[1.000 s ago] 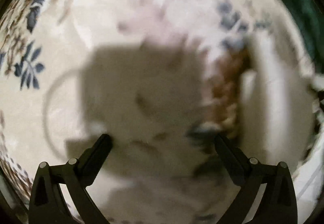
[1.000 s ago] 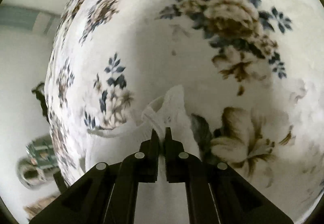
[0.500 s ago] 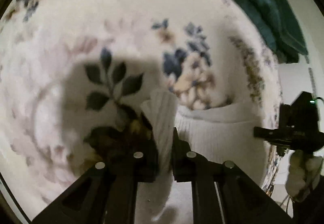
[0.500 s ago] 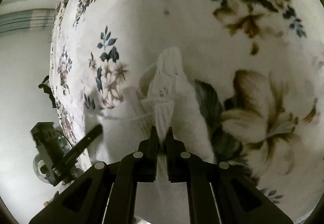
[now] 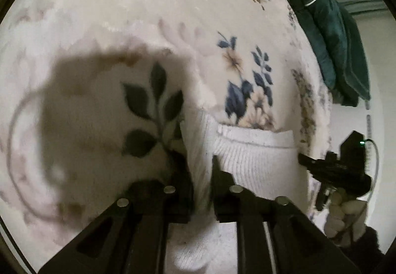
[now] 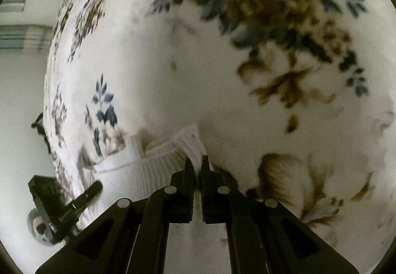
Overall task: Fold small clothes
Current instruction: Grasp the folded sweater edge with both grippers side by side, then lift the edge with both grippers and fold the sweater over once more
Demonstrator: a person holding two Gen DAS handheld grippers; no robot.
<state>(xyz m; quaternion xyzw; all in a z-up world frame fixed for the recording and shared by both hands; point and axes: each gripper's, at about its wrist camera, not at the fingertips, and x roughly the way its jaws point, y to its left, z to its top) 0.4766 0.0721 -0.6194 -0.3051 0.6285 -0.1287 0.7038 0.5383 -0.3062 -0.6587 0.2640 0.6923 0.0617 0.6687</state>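
A white ribbed knit garment (image 5: 252, 157) is stretched over a floral blanket. My left gripper (image 5: 201, 162) is shut on one end of it; the cloth runs between the fingers and hangs below. My right gripper (image 6: 196, 162) is shut on the other end of the same white garment (image 6: 148, 172). Each gripper shows in the other's view: the right one in the left wrist view (image 5: 336, 170), the left one in the right wrist view (image 6: 66, 204). The garment's lower part is hidden behind the fingers.
The cream floral blanket (image 5: 173, 13) covers the surface, seen also in the right wrist view (image 6: 222, 63). A dark green jacket (image 5: 329, 33) lies at its far right edge. The blanket's edge and a pale wall (image 6: 17, 88) lie to the left in the right wrist view.
My left gripper was open over the blanket one second ago; it has closed on the white garment. Both grippers have since shifted with the cloth stretched between them.
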